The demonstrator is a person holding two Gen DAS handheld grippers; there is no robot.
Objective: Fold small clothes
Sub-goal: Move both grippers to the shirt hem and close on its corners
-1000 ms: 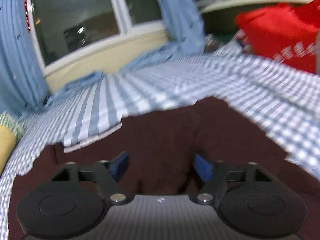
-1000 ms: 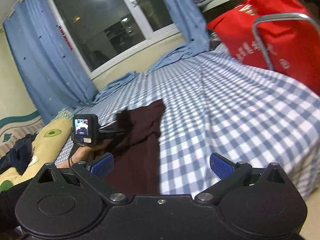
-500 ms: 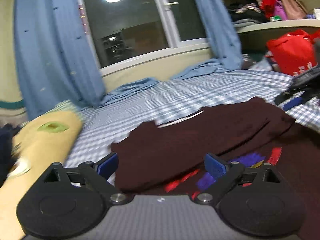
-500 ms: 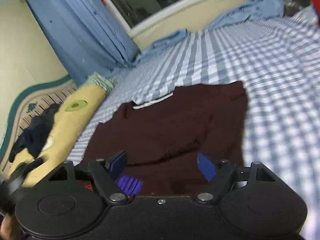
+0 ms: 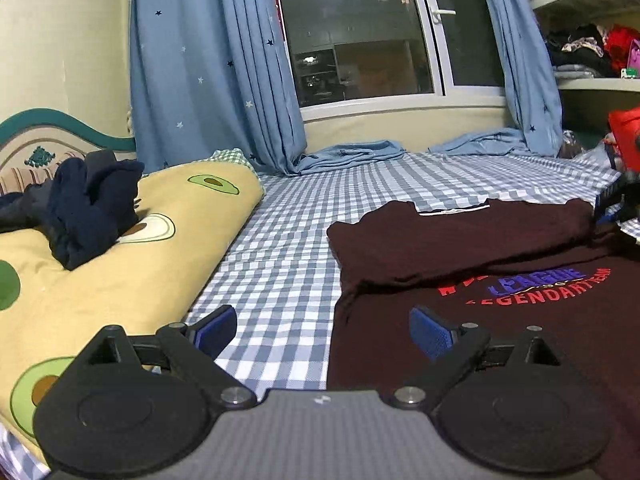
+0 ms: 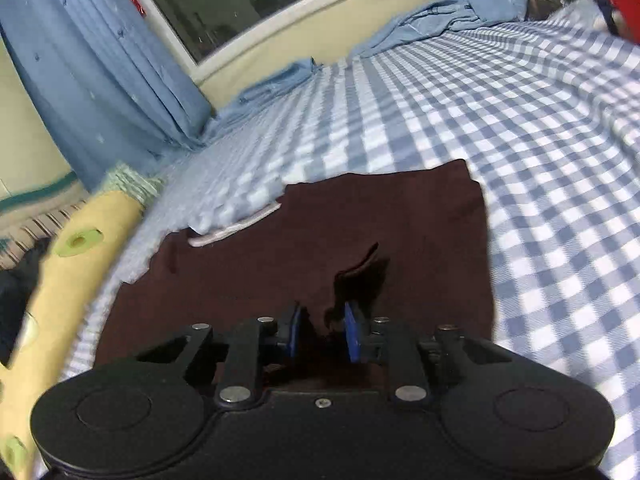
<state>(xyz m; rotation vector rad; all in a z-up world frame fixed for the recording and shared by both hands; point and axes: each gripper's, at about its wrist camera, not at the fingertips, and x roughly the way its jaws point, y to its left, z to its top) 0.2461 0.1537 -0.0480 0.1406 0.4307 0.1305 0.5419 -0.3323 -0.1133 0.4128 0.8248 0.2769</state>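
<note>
A dark maroon T-shirt point(image 5: 472, 248) lies on a bed point(image 5: 304, 240) covered in a blue and white checked sheet, its upper part folded down over printed red and blue lettering. The left tool point(image 5: 322, 330) hovers over the shirt's left edge with its blue pads point(image 5: 426, 334) spread wide and nothing between them. The right tool point(image 6: 320, 332), its jaws just closing, stands narrow with a raised fold of the maroon fabric point(image 6: 360, 276) pinched between its pads. A yellow avocado-print quilt point(image 5: 120, 264) lies along the bed's left edge, dark clothes point(image 5: 88, 204) heaped on it.
</note>
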